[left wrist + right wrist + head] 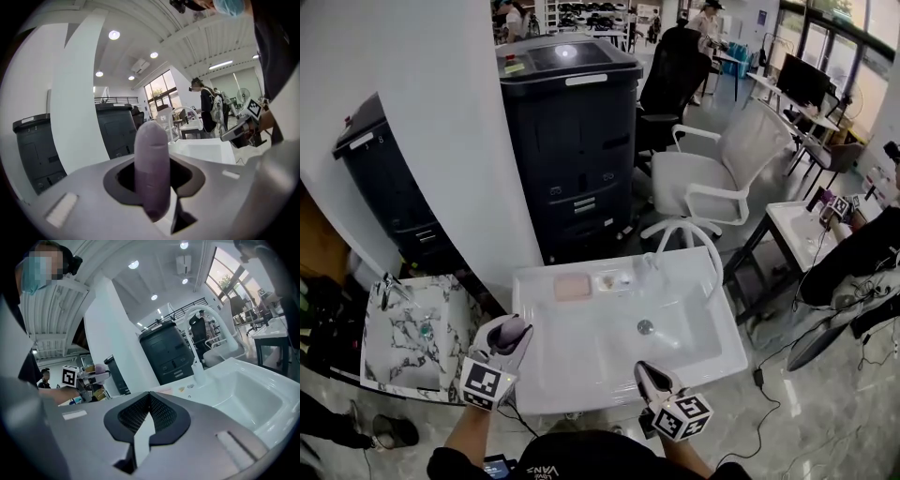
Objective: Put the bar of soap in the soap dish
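A lilac bar of soap (151,164) stands upright between the jaws of my left gripper (154,180), which is shut on it. In the head view that gripper (502,339) hovers over the front left corner of the white sink (581,366), with the soap (515,329) at its tip. A pink soap dish (572,287) lies on the sink's back ledge, left of the arched white faucet (686,231). My right gripper (652,376) is at the sink's front edge, its jaws (149,401) closed with nothing between them.
A marble-patterned basin (398,342) stands to the left of the sink. Behind it are a white pillar (450,141) and a black cabinet (572,141). A white chair (712,178) and another table (797,225) stand at the right. A drain (645,327) sits in the bowl.
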The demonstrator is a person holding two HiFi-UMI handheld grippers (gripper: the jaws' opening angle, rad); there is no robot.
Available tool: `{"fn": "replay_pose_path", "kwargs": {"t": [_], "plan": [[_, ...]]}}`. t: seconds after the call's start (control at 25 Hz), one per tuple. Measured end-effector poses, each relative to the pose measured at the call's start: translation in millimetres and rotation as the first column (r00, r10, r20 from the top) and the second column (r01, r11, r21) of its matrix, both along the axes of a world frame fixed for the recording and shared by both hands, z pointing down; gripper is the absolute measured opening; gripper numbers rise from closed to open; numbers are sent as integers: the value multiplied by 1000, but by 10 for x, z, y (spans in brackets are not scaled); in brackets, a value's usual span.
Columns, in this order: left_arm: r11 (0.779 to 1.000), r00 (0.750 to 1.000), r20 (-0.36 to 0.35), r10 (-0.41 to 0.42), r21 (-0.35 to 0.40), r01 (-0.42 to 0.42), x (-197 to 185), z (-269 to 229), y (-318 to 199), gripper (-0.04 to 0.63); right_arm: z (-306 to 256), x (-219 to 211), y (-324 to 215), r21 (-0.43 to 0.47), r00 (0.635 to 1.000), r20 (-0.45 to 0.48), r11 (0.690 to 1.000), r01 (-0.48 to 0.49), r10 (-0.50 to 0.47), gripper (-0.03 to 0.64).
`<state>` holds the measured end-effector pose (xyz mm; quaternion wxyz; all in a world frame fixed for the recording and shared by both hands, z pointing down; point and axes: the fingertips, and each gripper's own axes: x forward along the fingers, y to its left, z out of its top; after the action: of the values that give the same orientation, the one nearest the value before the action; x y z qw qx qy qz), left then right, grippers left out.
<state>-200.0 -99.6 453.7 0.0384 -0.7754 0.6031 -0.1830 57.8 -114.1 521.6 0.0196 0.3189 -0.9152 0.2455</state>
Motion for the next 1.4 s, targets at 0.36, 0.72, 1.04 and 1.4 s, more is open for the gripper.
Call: {"fn": "replay_pose_path", "kwargs": {"t": [0.36, 0.72, 1.04, 1.4], "plan": [[991, 987, 97, 132, -25, -130, -113, -43, -539, 175, 44, -123, -147, -13, 998, -10, 998, -63, 63, -2], [964, 945, 197, 263, -90, -250, 16, 119, -1046, 175, 115, -100, -182, -36, 992, -24, 992, -124, 124, -2], [936, 917, 214, 337, -182, -302, 139, 475, -1406, 175, 212, 6, -180, -62, 980, -36, 979, -195, 193, -2], [901, 898, 201, 390, -285, -327, 190, 949, -1759, 175, 321, 35, -189, -94, 968, -50, 963, -251, 248, -2]]}}
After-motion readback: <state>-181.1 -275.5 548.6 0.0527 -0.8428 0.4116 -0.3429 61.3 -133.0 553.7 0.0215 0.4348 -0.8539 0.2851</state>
